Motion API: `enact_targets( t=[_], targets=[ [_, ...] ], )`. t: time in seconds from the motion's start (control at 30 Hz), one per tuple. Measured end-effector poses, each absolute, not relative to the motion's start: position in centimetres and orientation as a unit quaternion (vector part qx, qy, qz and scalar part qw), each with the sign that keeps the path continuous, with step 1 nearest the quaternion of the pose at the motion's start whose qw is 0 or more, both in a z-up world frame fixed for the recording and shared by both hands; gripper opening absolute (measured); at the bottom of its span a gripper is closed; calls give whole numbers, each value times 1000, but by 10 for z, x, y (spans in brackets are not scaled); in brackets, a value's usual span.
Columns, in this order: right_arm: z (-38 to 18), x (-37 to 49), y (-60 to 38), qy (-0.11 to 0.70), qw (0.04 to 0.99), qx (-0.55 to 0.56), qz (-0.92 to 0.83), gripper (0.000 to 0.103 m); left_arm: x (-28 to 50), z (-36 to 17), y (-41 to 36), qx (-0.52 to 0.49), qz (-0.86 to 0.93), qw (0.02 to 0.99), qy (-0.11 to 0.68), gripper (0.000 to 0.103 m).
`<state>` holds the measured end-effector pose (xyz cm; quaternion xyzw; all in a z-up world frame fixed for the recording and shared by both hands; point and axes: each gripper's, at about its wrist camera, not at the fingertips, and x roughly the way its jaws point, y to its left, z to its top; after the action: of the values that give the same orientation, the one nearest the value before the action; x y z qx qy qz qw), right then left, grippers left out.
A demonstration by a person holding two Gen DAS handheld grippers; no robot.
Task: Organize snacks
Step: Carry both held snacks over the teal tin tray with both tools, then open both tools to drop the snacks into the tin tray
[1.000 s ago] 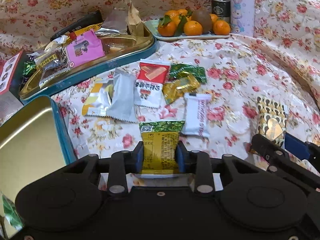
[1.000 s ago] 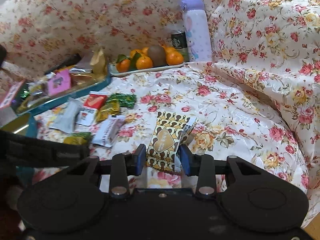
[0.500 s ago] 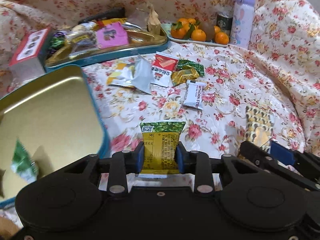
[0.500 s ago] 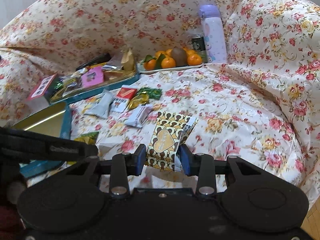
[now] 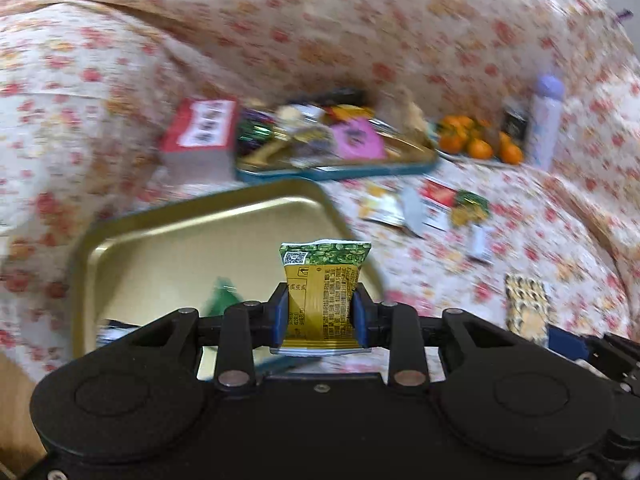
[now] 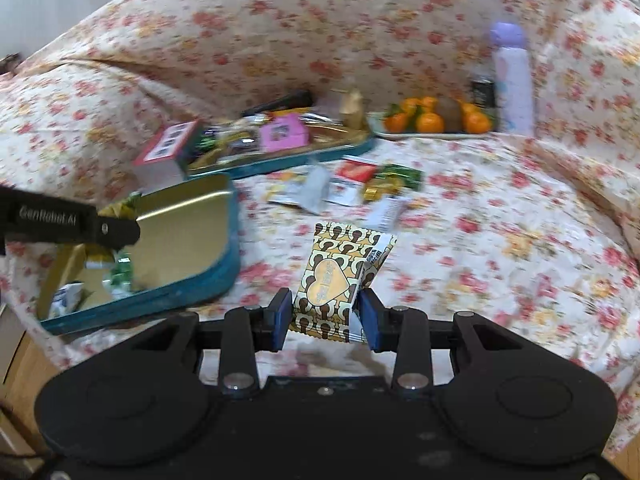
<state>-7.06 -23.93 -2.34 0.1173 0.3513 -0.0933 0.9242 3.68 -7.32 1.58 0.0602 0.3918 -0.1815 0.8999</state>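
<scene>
Left wrist view: the left gripper was clamped on a green-and-yellow snack packet, its blue pads pressing the packet's two long edges near the lower end. The packet stood upright at the frame's centre, in front of the open gold tin, which filled the 9-to-10 o'clock sector. A second, fuller tin of assorted snacks lay at about 12 o'clock; loose packets lay scattered on the floral cloth at 2 o'clock.

Right wrist view: the right gripper was closed on a brown-and-cream heart-print packet, held upright and slightly tilted, with one side crumpled inward against the pad. The gold tin appeared at 9 o'clock, the fruit plate and the lilac bottle at 1 o'clock.

Handling, as judged: both packets appeared light, soft and glossy, hence easily creased and liable to slip or swivel. A hold across the sealed side edges, near the middle of the length, seemed steadier than one on the puffed centre. Any brittle contents might crack under firm pressure.
</scene>
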Motion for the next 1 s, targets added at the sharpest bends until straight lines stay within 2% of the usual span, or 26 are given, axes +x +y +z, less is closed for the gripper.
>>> enact_targets(
  t=[0.5,1.0],
  targets=[
    [0,-7,-157,341,937,81,9,39,78,4,24,16,-95,911,401,40],
    [-15,36,-124,357,930,83,-9,39,88,-24,45,-15,-101,889,447,40]
  ],
)
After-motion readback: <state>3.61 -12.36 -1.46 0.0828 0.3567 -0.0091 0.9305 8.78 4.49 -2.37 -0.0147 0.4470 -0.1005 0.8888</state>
